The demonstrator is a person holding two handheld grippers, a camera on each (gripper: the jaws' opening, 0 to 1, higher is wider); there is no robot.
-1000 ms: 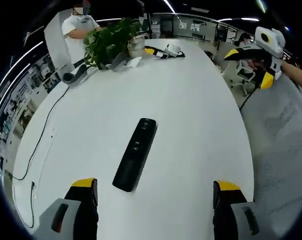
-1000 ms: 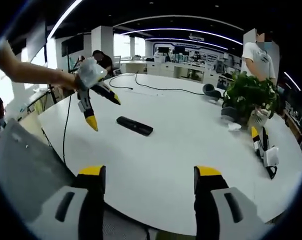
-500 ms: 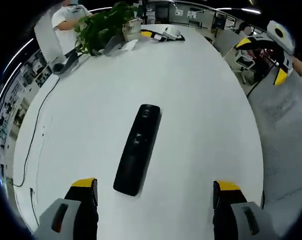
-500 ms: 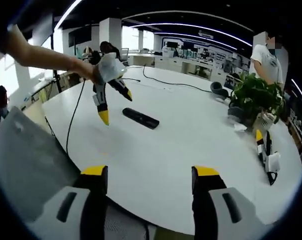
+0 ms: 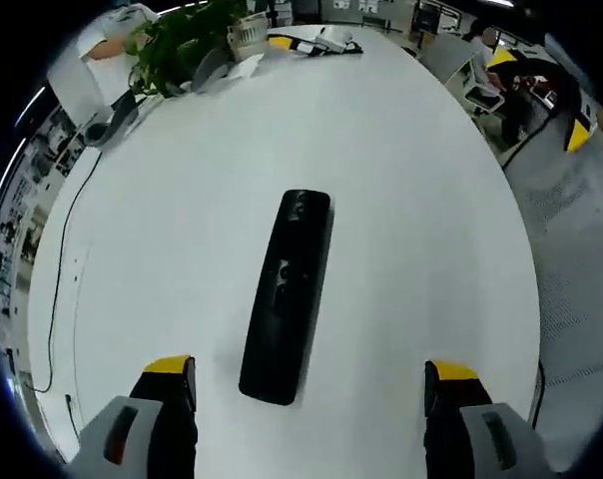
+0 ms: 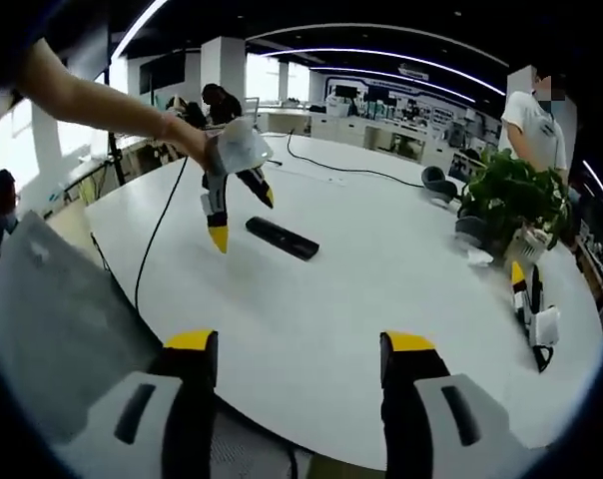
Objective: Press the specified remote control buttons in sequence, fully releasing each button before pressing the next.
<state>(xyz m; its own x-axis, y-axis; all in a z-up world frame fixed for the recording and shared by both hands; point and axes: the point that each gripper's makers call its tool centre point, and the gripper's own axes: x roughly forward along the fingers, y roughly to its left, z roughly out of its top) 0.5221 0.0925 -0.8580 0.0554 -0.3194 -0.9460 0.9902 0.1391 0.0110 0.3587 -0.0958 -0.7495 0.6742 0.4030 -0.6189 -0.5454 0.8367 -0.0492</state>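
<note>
My left claw, jaws apart, has dropped closer over the long black plastic remote control; no button pressed yet.

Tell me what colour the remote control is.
Black; the remote control shows best in the left gripper view.

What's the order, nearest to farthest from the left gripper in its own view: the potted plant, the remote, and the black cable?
1. Remote control: lying flat on the white table, just ahead of the left gripper, between its fingers.
2. Black cable: off to the left, trailing along the table edge.
3. Potted plant: far end of the table, upper left.
</note>
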